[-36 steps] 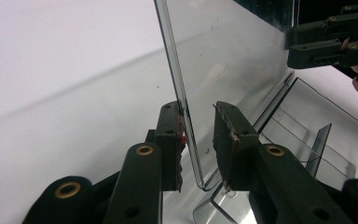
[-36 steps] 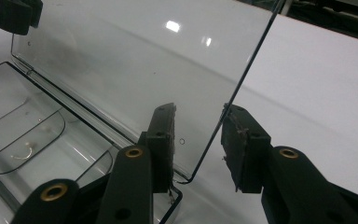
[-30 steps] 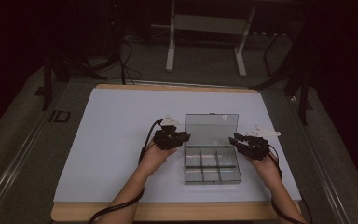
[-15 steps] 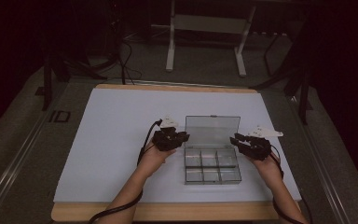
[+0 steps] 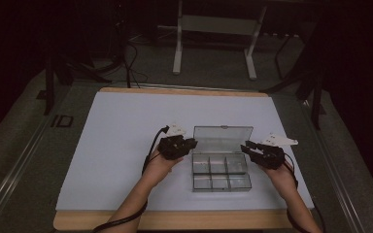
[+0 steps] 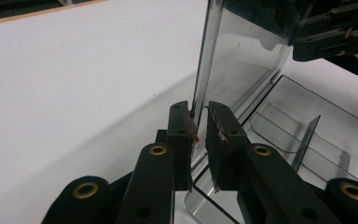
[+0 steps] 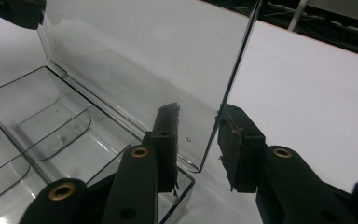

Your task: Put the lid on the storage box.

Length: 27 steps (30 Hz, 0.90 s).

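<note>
nothing moved | left tool (image 6: 199, 135) pinches lid (image 5: 222, 140) | right tool (image 7: 200, 140) open astride lid

Wooden table (image 5: 175, 221), white sheet (image 5: 116, 145) — clear compartment box (image 5: 221, 174) on it

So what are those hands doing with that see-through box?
A person is working on a clear box on the white table, with a gripper in each hand. The lid stands up, open. The left gripper has its jaws close around the lid's left edge, and the right gripper has its jaws open around the right edge. The box's compartments look empty.
</note>
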Each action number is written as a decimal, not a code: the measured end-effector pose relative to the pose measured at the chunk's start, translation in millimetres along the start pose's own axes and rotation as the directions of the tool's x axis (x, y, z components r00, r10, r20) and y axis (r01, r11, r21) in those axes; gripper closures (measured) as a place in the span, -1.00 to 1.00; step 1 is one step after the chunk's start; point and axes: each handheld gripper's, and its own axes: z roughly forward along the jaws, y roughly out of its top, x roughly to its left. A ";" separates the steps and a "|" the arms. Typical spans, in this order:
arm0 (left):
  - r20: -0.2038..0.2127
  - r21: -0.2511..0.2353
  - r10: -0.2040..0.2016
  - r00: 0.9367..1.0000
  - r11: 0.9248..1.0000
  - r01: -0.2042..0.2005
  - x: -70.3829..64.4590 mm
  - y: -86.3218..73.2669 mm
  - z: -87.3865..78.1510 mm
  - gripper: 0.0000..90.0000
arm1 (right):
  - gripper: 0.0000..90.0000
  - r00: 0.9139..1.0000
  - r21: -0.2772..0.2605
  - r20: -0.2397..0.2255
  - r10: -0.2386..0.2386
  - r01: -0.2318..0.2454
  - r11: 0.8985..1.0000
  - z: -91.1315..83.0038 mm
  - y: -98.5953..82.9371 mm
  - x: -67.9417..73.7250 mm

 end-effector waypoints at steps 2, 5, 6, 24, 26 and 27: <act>-0.003 0.000 0.006 1.000 1.000 -0.006 -1.5 -0.1 -1.3 0.79 | 0.51 1.000 -0.002 0.000 -0.005 0.005 1.000 -1.3 -0.4 0.5; -0.002 -0.002 0.008 1.000 1.000 -0.008 -2.2 -1.6 -3.5 0.80 | 0.52 1.000 -0.007 -0.004 -0.006 0.006 1.000 -3.5 -0.7 1.1; 0.001 -0.001 0.008 1.000 1.000 -0.008 -2.3 -2.0 -4.0 0.81 | 0.52 1.000 -0.006 -0.006 -0.009 0.009 1.000 -3.9 -0.8 1.2; 0.008 0.009 0.043 0.999 0.999 -0.043 -11.3 -13.0 -10.9 0.82 | 0.52 0.999 -0.023 -0.033 -0.038 0.037 0.999 -18.1 -6.4 6.4; 0.009 0.009 0.042 0.999 0.999 -0.042 -12.4 -14.3 -11.5 0.82 | 0.52 0.998 -0.023 -0.034 -0.045 0.044 0.999 -19.2 -7.3 7.3; 0.008 0.012 0.048 0.999 0.999 -0.048 -13.0 -14.5 -11.9 0.82 | 0.52 0.998 -0.021 -0.035 -0.047 0.047 0.999 -19.7 -7.9 7.5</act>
